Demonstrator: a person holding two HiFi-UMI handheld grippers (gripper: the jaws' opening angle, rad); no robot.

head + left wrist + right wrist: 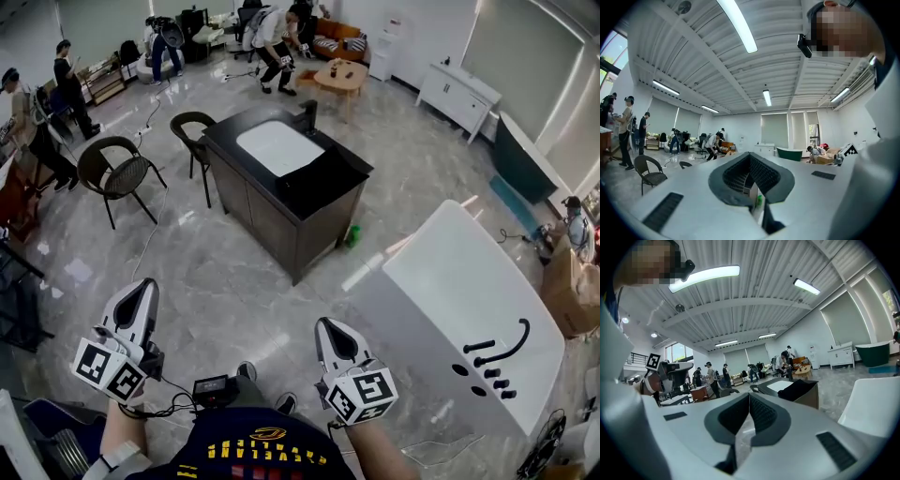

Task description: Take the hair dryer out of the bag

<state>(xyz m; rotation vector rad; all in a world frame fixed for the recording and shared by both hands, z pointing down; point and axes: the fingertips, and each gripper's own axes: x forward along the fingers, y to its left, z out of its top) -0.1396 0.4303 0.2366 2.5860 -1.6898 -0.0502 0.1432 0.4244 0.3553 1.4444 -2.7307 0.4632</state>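
Ahead of me in the head view, a black bag [323, 180] lies on the right end of the dark cabinet [272, 220]; the dryer is hidden from me. I hold the left gripper [143, 291] and right gripper [330, 328] low, well apart from it. Left gripper view: jaws pressed together, empty. Right gripper view: jaws closed, empty, the bag [799, 389] beyond them.

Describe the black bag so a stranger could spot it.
Find the dark cabinet standing alone mid-floor. On its top, beside the white inset, the black bag slumps at the corner nearest the white bathtub; it is the only soft thing there.
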